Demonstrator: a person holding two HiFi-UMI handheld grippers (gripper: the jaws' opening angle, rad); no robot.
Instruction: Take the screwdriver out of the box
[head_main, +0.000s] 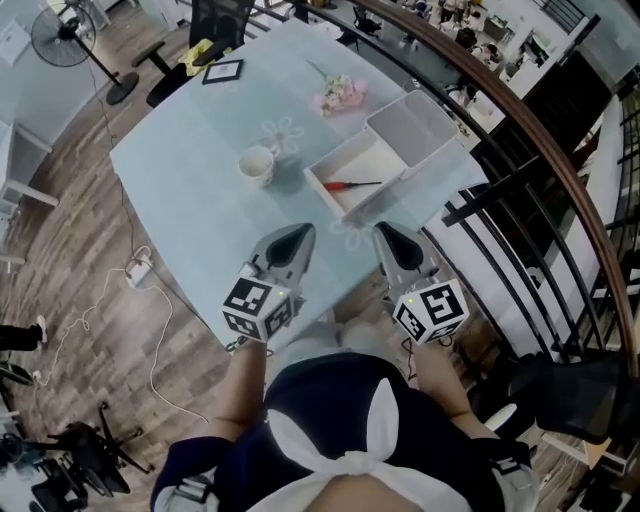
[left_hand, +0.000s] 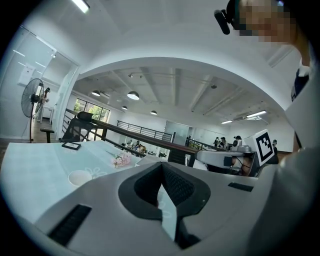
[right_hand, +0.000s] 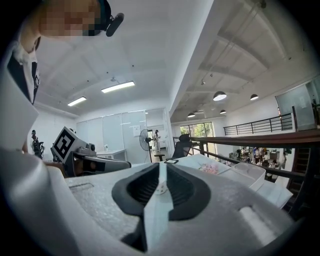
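Observation:
The screwdriver (head_main: 350, 186), red-handled with a thin dark shaft, lies inside an open white box (head_main: 330, 165) on the pale blue table (head_main: 190, 150). Both grippers hover side by side over the table's near edge, short of the box. My left gripper (head_main: 303, 233) points at the box's near corner, its fingertips meeting with nothing between them (left_hand: 161, 167). My right gripper (head_main: 385, 232) is likewise shut and empty (right_hand: 161, 167). Neither gripper view shows the screwdriver. In the right gripper view the box (right_hand: 247, 172) sits ahead to the right.
A second white tray (head_main: 415, 125) adjoins the box on its far side. A white cup (head_main: 257, 166) stands left of the box, pink flowers (head_main: 340, 93) and a small framed tablet (head_main: 222, 71) farther back. A dark railing (head_main: 540, 150) runs along the right.

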